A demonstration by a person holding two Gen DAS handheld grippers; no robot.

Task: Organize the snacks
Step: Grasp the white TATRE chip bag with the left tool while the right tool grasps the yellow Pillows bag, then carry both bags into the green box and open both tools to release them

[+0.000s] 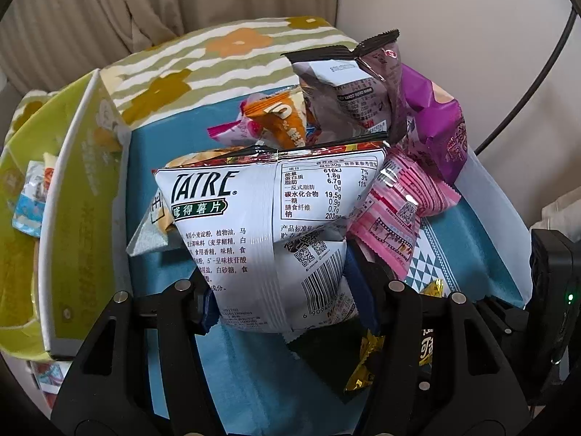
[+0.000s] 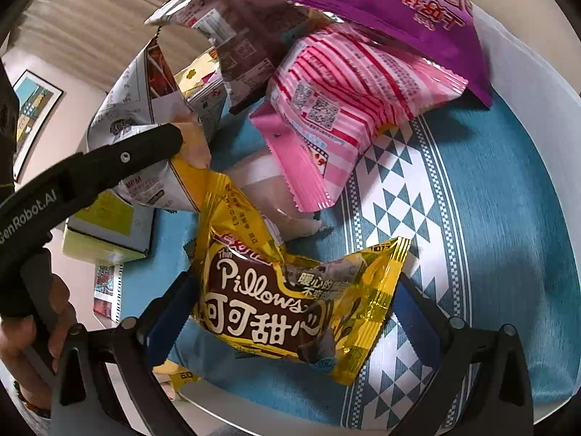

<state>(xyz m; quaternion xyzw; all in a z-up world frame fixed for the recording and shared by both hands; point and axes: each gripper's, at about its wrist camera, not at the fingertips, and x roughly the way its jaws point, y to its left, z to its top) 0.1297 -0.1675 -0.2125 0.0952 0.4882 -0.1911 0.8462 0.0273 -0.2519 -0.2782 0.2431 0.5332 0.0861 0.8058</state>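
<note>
A teal woven cloth (image 2: pixel 483 189) with a white band of triangles covers the table, soft and matte under a heap of glossy packets. To the left stands a yellow-green cardboard box (image 1: pixel 78 196), flat-sided with a white rim, a small blue packet (image 1: pixel 31 196) inside it. The largest packet, a puffy white chip bag (image 1: pixel 254 225) printed with black text and a barcode, is pinched at its lower end between the blue pads of the left gripper (image 1: pixel 283 305). Behind it lie a crinkled purple bag (image 1: pixel 435 123), a grey-brown bag (image 1: pixel 348 94) with a saw-tooth seal, and a pink striped packet (image 2: pixel 348 105). In front, a shiny yellow foil packet (image 2: pixel 290 298) lies on the cloth between the spread fingers of the right gripper (image 2: pixel 294 312), which is not closed on it.
</note>
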